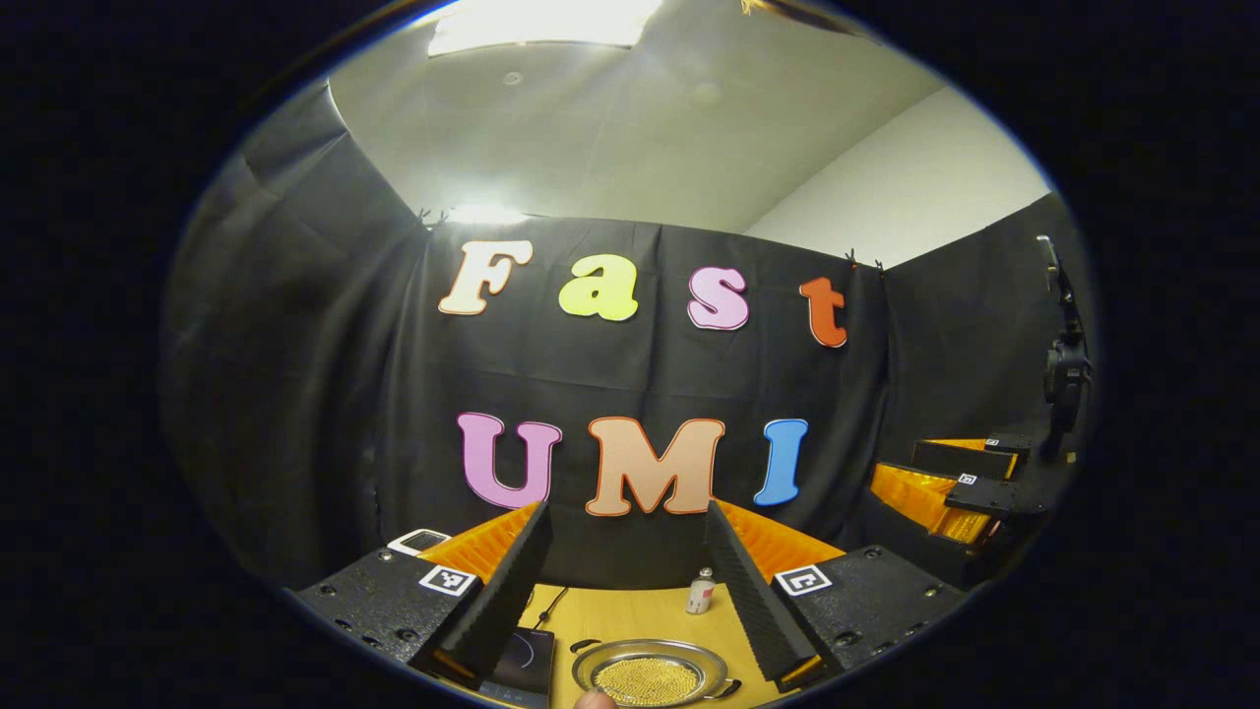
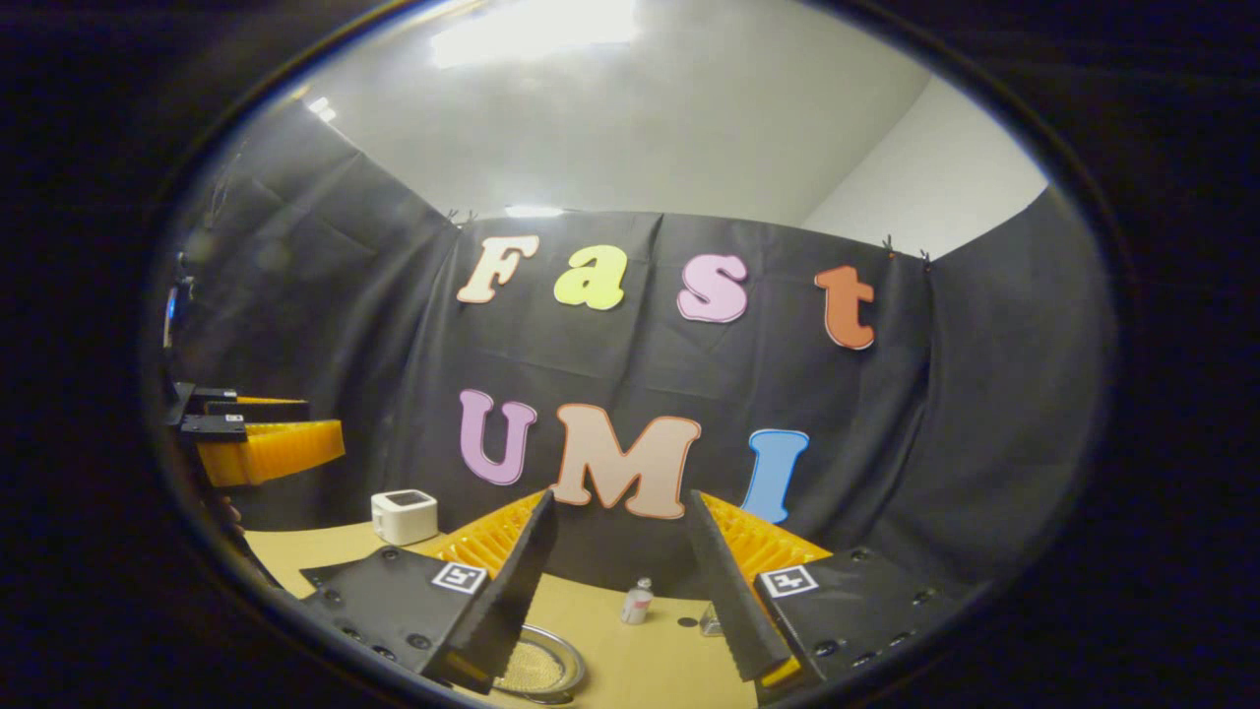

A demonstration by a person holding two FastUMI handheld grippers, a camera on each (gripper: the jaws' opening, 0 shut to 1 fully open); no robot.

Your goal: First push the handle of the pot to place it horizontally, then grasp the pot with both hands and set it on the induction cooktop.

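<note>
Pot (image 1: 650, 674) sits low on the wooden tabletop (image 1: 630, 615), just ahead of the left gripper (image 1: 627, 591), whose jaws stand spread and empty. Beside it lies the dark induction cooktop (image 1: 525, 660). The right gripper (image 2: 618, 596) hovers likewise spread. Farther back stands a small bottle (image 1: 700, 591), then a white box (image 2: 404, 515).

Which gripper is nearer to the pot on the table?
Left. The left gripper hovers above the pot, centred between its fingers; the right gripper sits off to the pot's right.
</note>
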